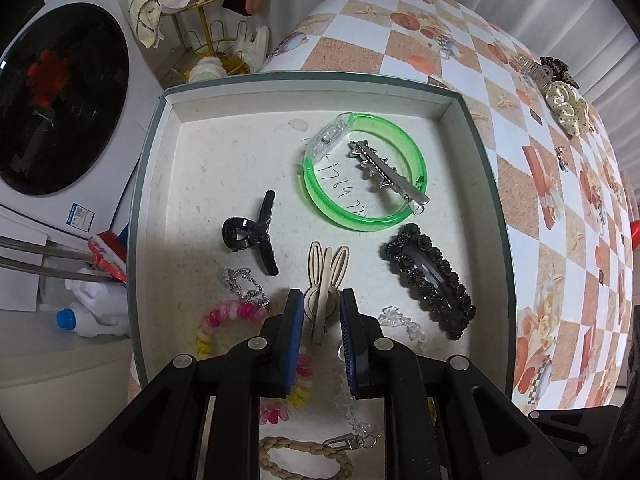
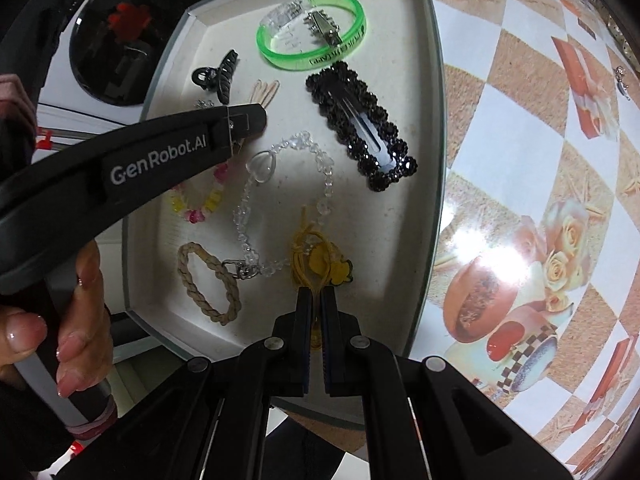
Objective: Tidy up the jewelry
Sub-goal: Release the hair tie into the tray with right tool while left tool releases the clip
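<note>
I have both grippers pointing steeply down into the tray (image 1: 492, 184), which sits at the table's (image 1: 520, 128) edge. My left gripper (image 1: 320, 312) has its fingers (image 1: 294, 320) pinching the cream rabbit-ear clip (image 1: 326, 276), which hangs between the pads above the tray's near half, ears pointing toward the far wall. My right gripper (image 2: 316, 300) has its fingers pressed almost together on the thin cord of the yellow duck charm (image 2: 324, 264), just inside the tray's near edge; the charm's body looks to rest on the tray floor, though I cannot be certain.

The risks I see from here: the yellow cord lies touching the clear bead chain (image 2: 280, 184), so if I drag sideways while letting go, the two could tangle or the chain could be pulled along. The rabbit-ear clip is held only at its narrow end, so a tilt could let it swing or slip onto the pink-and-yellow bracelet (image 1: 224, 320) just beside my left finger. My two grippers work near each other above the same half of the tray, so either could knock the other, or nudge the black claw clip (image 1: 256, 236) or the black beaded clip (image 1: 432, 280).
</note>
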`<state>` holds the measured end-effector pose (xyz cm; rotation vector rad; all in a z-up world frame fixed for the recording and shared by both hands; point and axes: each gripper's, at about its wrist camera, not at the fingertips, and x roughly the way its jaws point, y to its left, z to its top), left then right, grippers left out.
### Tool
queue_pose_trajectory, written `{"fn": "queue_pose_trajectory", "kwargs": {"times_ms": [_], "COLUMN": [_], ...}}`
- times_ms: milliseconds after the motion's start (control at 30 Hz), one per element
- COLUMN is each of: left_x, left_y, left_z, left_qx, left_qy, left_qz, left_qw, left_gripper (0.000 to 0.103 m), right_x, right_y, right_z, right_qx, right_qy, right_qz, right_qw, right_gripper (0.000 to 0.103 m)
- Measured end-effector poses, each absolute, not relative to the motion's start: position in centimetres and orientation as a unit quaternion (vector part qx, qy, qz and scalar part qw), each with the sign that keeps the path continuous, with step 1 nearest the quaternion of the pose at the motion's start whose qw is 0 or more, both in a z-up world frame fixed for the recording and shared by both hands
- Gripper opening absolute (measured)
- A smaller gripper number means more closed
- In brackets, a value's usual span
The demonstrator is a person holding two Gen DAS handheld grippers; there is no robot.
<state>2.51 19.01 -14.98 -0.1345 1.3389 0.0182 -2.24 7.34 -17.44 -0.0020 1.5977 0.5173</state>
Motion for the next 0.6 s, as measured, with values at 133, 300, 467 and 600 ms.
{"fn": "queue_pose_trajectory", "kwargs": {"times_ms": [133,300,467,600], "left_x": [2.6,2.6,2.8,2.7], "left_y": [19.0,18.8,18.8,19.0], "left_z": [-15.1,-15.0,-15.0,-15.0], "left_qx": [-0.058,-0.057,-0.058,-0.059], "left_qy": [0.621,0.622,0.625,0.627], "left_qz": [0.009,0.012,0.016,0.021], "left_qw": [0.781,0.780,0.779,0.776], "left_gripper": [0.023,0.023,0.023,0.023], "right_x": [-2.3,-2.1,-2.1,-1.8], "right_y": [7.9,8.6,8.0,7.4], "right_z": [-18.0,-18.2,-18.1,-18.0], "right_qx": [-0.002,-0.003,0.000,0.003], "right_qy": [0.709,0.708,0.709,0.710], "right_qz": [0.227,0.226,0.227,0.228], "right_qw": [0.668,0.669,0.667,0.666], "right_gripper": [0.004,0.005,0.005,0.005]}}
